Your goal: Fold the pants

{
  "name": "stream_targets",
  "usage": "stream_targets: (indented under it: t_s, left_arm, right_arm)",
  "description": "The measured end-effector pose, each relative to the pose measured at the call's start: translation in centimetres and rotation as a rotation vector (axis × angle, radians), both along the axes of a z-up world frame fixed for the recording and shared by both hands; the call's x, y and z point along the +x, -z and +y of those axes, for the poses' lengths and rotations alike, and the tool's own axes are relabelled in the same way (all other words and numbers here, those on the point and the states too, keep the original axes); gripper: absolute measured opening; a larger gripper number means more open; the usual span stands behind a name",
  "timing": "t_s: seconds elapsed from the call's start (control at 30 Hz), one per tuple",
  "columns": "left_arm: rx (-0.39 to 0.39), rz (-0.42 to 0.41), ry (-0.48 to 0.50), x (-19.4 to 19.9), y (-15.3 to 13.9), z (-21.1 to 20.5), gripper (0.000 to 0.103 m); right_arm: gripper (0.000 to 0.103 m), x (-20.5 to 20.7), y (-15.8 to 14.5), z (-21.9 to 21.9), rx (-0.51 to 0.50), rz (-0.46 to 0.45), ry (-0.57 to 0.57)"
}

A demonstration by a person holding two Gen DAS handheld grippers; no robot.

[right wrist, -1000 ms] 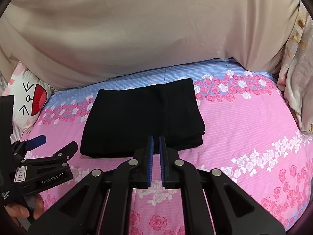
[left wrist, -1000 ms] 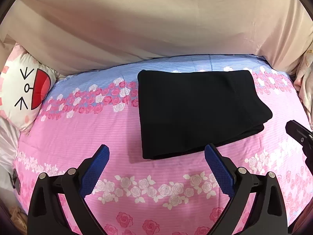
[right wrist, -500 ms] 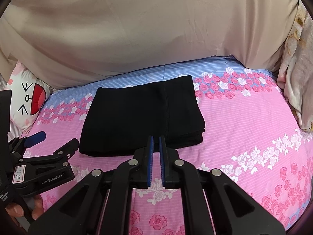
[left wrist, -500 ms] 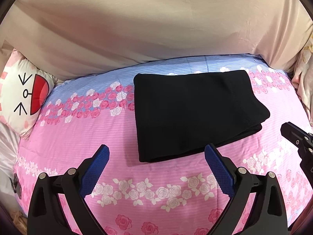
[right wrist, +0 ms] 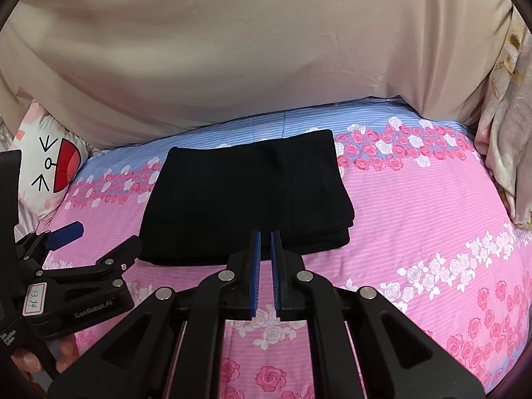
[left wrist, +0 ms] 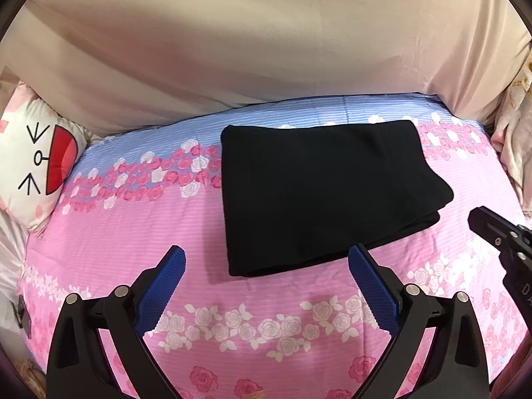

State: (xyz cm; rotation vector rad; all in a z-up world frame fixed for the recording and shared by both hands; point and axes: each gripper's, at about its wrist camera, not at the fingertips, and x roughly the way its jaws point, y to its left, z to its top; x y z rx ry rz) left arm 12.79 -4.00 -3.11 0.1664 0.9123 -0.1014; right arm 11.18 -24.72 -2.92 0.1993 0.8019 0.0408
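The black pants (left wrist: 319, 193) lie folded into a compact rectangle on the pink floral bedsheet (left wrist: 133, 232), stacked layers showing at the right end. They also show in the right wrist view (right wrist: 249, 196). My left gripper (left wrist: 266, 259) is open and empty, hovering just short of the pants' near edge. My right gripper (right wrist: 265, 237) is shut and empty, its tips close above the near edge of the pants. The left gripper also shows at the left of the right wrist view (right wrist: 96, 236).
A beige fabric wall (left wrist: 266, 50) rises behind the bed. A white cartoon-face pillow (left wrist: 36, 166) sits at the far left. Crumpled pale bedding (right wrist: 505, 153) lies at the right edge. The blue striped band of sheet (right wrist: 332, 116) runs behind the pants.
Both grippers have drawn back slightly from the pants, so the pants sit a little higher and farther in both views. Neither gripper's jaws changed.
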Motion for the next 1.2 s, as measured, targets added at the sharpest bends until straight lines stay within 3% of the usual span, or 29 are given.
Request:
stream_targets:
  t_s: [0.17, 0.53, 0.87, 1.2]
  left_arm:
    - [0.021, -0.032, 0.007, -0.3, -0.1, -0.3, 0.097]
    - [-0.039, 0.002, 0.009, 0.2, 0.2, -0.1, 0.098]
    - [0.019, -0.073, 0.023, -0.4, 0.0, -0.6, 0.098]
    - [-0.018, -0.034, 0.079, -0.3, -0.1, -1.2, 0.096]
  right_arm:
    - [0.007, 0.0, 0.0, 0.2, 0.001, 0.004, 0.0]
    - [0.007, 0.2, 0.3, 0.1, -0.002, 0.007, -0.003]
    - [0.007, 0.2, 0.4, 0.0, -0.002, 0.009, -0.005]
    - [0.007, 0.2, 0.5, -0.1, -0.004, 0.009, -0.01]
